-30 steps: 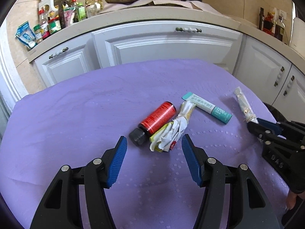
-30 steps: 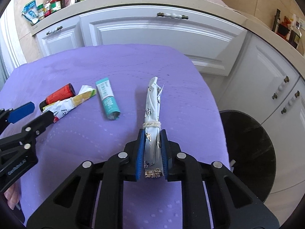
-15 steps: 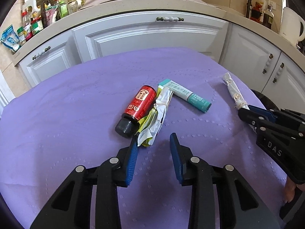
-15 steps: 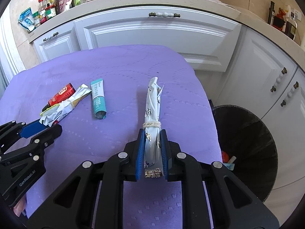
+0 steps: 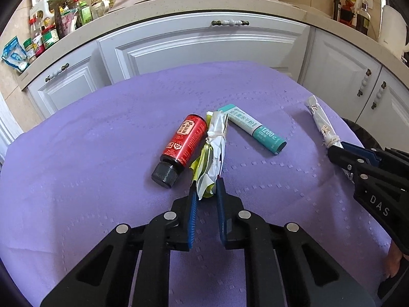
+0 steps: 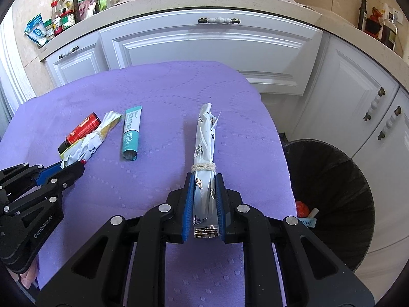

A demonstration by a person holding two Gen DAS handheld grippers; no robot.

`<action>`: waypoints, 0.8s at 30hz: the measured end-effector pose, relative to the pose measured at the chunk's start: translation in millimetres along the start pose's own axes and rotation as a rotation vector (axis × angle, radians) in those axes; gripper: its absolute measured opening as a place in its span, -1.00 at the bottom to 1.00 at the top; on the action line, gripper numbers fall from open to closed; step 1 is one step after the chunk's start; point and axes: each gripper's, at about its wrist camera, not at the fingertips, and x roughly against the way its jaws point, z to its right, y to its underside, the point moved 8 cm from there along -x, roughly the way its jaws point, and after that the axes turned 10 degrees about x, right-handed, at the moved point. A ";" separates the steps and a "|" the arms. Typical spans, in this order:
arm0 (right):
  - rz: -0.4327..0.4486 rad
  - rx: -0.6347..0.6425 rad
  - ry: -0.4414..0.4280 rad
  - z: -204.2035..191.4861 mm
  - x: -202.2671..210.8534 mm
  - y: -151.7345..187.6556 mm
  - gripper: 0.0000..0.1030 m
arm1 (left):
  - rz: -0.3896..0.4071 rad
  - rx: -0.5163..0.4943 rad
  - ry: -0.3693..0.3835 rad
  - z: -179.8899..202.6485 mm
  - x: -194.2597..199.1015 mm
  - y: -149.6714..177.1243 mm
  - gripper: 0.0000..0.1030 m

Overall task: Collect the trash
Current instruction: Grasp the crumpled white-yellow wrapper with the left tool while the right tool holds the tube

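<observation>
Closing on the near end of a crumpled white-and-yellow wrapper (image 5: 214, 151), the left claw (image 5: 206, 192) has its blue pads either side of the paper, which sits between the jaws; whether the pads already press it cannot be told for sure, though the gap looks almost taken up. Wrapper is bound at its middle by a thin band and lies on the purple cloth of the table (image 5: 102, 133), touching a red bottle (image 5: 184, 143) with a black cap that lies on its side just to the left. A teal-and-white tube (image 5: 255, 128) lies just beside the wrapper's far end, angled off to the right. Right claw (image 6: 204, 186) is pinched tight on a long rolled silver-white packet (image 6: 204, 143), tied with string just ahead of the pads; the packet points away from the camera over the cloth, near the table's right edge. From the left wrist view the same packet (image 5: 322, 125) juts out of the right claw (image 5: 337, 151) at the right. A black-lined trash bin (image 6: 332, 179) stands on the floor beside the table's right edge, with a few scraps at its bottom. White cabinets (image 5: 204, 46) and a cluttered countertop (image 5: 51, 18) lie beyond.
</observation>
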 end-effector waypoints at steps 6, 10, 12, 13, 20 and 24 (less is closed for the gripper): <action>0.009 -0.007 0.013 2.2 4.4 2.0 -0.69 | 0.030 0.007 0.003 -1.1 7.3 -1.0 -0.72; 0.017 -0.017 0.024 4.0 8.1 3.5 -0.69 | 0.039 0.009 0.006 -0.4 12.5 -0.1 -0.72; 0.021 -0.022 0.028 4.3 10.2 4.2 -0.69 | 0.044 0.013 0.006 0.3 14.9 0.1 -0.72; 0.023 -0.024 0.030 4.2 11.7 4.7 -0.69 | 0.046 0.015 0.006 0.6 15.9 0.0 -0.72; 0.040 -0.045 0.040 7.1 22.2 10.1 -0.69 | 0.069 0.031 0.006 1.2 25.4 -1.2 -0.72; 0.050 -0.057 0.048 9.5 31.7 14.9 -0.69 | 0.080 0.031 0.014 2.7 32.3 0.4 -0.72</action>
